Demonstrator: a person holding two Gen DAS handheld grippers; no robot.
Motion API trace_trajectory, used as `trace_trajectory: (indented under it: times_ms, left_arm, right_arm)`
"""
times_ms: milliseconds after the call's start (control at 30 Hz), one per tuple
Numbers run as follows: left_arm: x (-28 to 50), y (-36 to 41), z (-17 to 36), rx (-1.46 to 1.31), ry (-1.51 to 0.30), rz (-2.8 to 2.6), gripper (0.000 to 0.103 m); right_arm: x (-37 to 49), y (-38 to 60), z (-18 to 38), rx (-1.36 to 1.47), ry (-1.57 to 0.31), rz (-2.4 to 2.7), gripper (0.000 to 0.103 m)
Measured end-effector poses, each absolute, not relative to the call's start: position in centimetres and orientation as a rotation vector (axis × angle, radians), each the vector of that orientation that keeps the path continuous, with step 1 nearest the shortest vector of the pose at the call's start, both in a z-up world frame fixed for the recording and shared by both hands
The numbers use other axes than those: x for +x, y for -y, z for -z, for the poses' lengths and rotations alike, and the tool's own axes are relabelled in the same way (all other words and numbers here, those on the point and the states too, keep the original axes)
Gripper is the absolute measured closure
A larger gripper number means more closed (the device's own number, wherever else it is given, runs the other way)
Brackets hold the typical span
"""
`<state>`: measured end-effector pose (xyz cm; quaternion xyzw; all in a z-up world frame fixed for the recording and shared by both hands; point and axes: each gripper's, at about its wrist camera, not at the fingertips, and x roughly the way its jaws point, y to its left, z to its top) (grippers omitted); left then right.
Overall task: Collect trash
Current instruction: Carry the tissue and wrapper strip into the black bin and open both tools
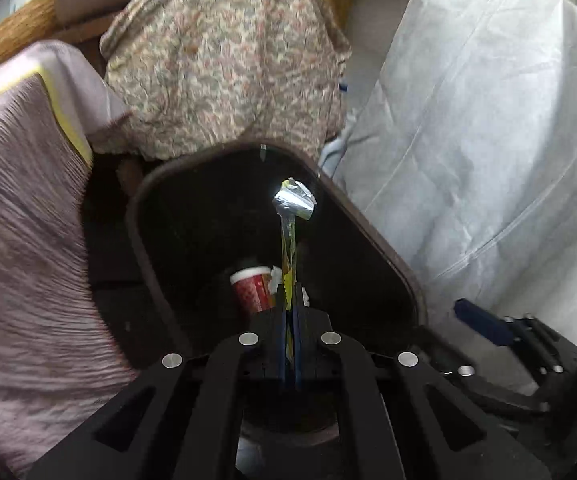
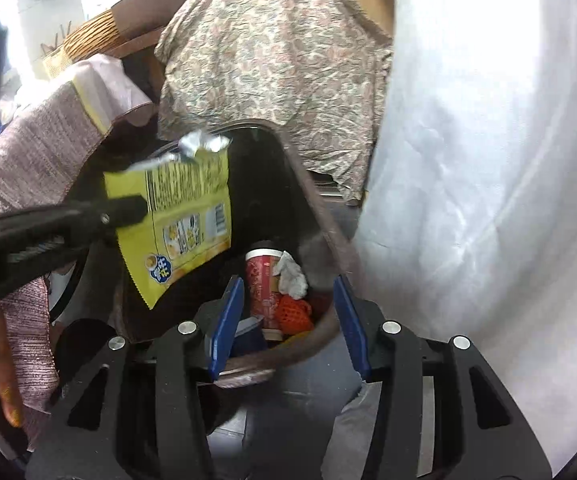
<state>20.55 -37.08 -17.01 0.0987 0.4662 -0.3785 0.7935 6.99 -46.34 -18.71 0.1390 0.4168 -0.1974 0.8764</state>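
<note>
My left gripper (image 1: 290, 292) is shut on a yellow snack bag (image 1: 288, 240), which shows edge-on with its torn foil top (image 1: 294, 202) pointing up. The bag hangs above the mouth of a dark brown bin (image 1: 368, 236). In the right wrist view the left gripper (image 2: 128, 210) comes in from the left, holding the bag (image 2: 184, 208) over the bin (image 2: 312, 208). My right gripper (image 2: 288, 304) stands open above the bin's near rim, with nothing between its blue pads. A red paper cup (image 2: 262, 280), a crumpled white tissue (image 2: 290, 276) and an orange foam net (image 2: 294, 314) lie inside the bin.
A floral cloth (image 1: 224, 60) covers something behind the bin. A white sheet (image 1: 488, 120) hangs close on the right. Pink pleated fabric (image 1: 20, 220) presses in from the left. A wicker basket (image 2: 88, 36) sits at the back left. A hand (image 2: 4, 360) shows at the lower left.
</note>
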Motion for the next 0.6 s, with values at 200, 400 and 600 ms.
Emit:
trace_trajectory:
  times_ms: [200, 400, 600]
  left_arm:
    - [21.1, 37.6, 18.6, 0.217, -1.081, 0.834, 0.093]
    - [20.1, 36.6, 16.7, 0.199, -0.986, 0.837, 0.042]
    - [18.8, 34.1, 12.3, 0.119, -0.910, 0.875, 0.037]
  right_arm:
    - [6.0, 47.5, 18.4, 0.333, -0.859, 0.433, 0.055]
    - [5.6, 47.5, 18.3, 0.337, -0.857, 0.451, 0.055]
    - [5.6, 47.4, 17.8, 0.329, -0.845, 0.458, 0.055]
